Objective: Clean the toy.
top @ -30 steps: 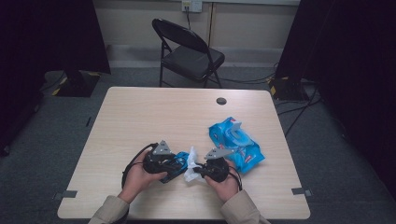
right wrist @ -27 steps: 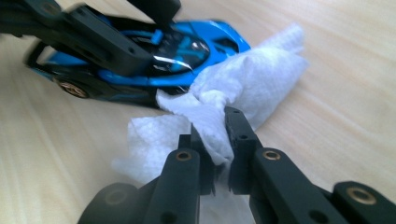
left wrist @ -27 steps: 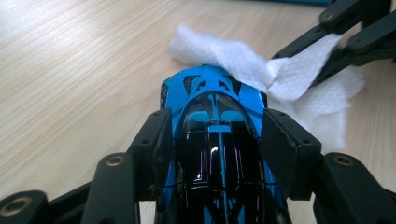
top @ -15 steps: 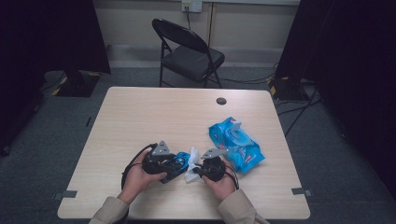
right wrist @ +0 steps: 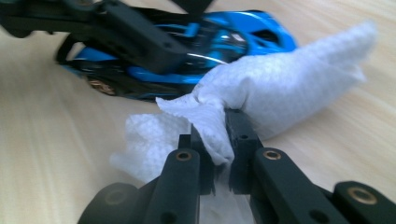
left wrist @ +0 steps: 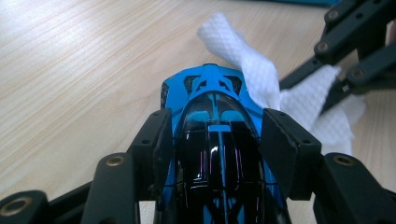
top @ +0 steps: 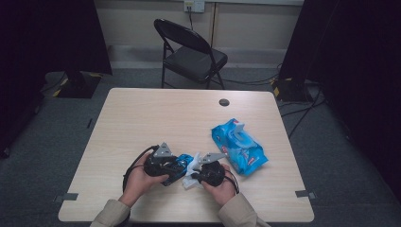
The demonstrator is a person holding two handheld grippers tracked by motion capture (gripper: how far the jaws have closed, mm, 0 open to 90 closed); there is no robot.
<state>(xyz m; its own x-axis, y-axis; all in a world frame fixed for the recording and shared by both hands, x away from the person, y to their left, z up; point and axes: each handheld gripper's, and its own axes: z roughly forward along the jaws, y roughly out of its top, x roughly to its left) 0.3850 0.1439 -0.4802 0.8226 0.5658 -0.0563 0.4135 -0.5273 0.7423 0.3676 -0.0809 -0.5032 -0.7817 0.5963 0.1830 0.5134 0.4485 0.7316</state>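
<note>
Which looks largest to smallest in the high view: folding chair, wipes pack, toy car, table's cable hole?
1. Folding chair, though it stands farther off.
2. Wipes pack.
3. Toy car, partly hidden by the left tool.
4. Cable hole, smallest.

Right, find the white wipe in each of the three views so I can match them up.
High view: the white wipe lies low in the middle, between the two grippers.
Left gripper view: the wipe is at upper right, beyond the blue toy car clamped in the jaws.
Right gripper view: the wipe runs from centre to right, pinched in the right gripper.
Shared landmark: the blue toy car, touching the wipe.
</note>
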